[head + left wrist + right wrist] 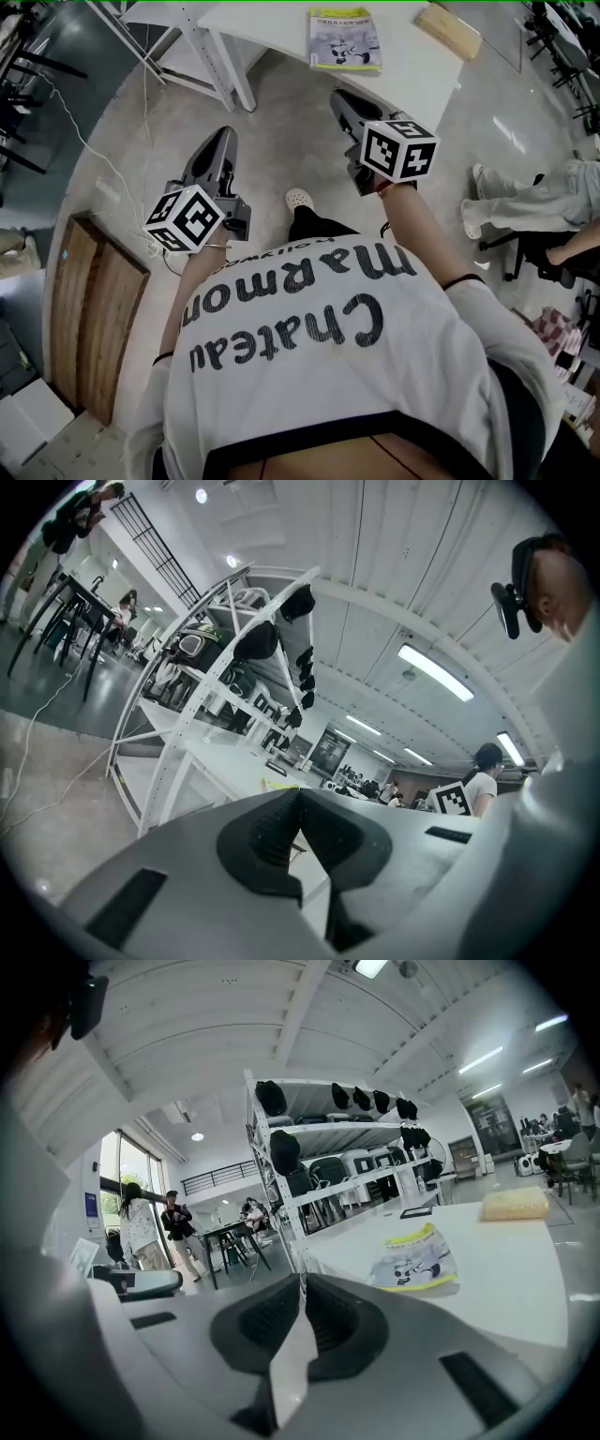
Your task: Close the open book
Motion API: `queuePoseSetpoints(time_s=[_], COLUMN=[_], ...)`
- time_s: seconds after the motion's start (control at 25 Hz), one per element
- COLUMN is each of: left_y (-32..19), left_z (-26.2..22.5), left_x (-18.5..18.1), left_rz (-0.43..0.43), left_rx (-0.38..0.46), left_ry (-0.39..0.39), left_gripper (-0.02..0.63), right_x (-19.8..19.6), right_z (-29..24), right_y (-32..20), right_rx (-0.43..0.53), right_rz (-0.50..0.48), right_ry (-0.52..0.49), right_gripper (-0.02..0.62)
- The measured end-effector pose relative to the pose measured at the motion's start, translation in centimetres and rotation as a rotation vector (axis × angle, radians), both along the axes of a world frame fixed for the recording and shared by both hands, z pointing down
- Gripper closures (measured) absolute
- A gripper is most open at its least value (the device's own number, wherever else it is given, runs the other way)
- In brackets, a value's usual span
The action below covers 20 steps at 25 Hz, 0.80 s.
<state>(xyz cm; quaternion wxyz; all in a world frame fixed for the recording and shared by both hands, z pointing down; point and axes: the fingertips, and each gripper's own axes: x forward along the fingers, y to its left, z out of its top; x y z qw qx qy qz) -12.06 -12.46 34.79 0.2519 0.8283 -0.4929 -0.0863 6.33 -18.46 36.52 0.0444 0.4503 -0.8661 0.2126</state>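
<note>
Head view first: where is the book?

On the white table, close to the edge nearest the person. It lies flat and closed, cover up, with a yellow-green band along the cover and a cartoon drawing in the middle.

Anything beside it?

A tan block sits on the same table, apart from the book and off to its right.

And the grippers?

Both hang over the pale floor, neither touching the table. The left gripper is held low at the person's left, well apart from the book. The right gripper is higher and nearer, its tip pointing toward the table edge just below the book. Each carries its marker cube at the back.

What about the fingers?

Left gripper view shows the left gripper with its dark ribbed fingers pressed together at the tips and nothing between them. Beyond them stands a white rack.

Right side?

Right gripper view is much the same: the right gripper has its fingers closed tip to tip, pinching nothing. Past them the book rests on the table, the tan block farther back.
</note>
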Motion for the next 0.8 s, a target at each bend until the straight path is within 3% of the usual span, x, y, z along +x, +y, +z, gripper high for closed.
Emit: queuePoseSetpoints(time_s=[0.8], left_y=[-1.7], left_z=[0.5], left_x=[-0.2], left_rz=[0.010], left_rx=[-0.011], left_ry=[0.009], left_gripper=[0.583], right_x=[1.7], right_z=[3.0], right_y=[-1.0], right_rx=[-0.044], right_rz=[0.027], right_ry=[0.086], right_gripper=[0.552])
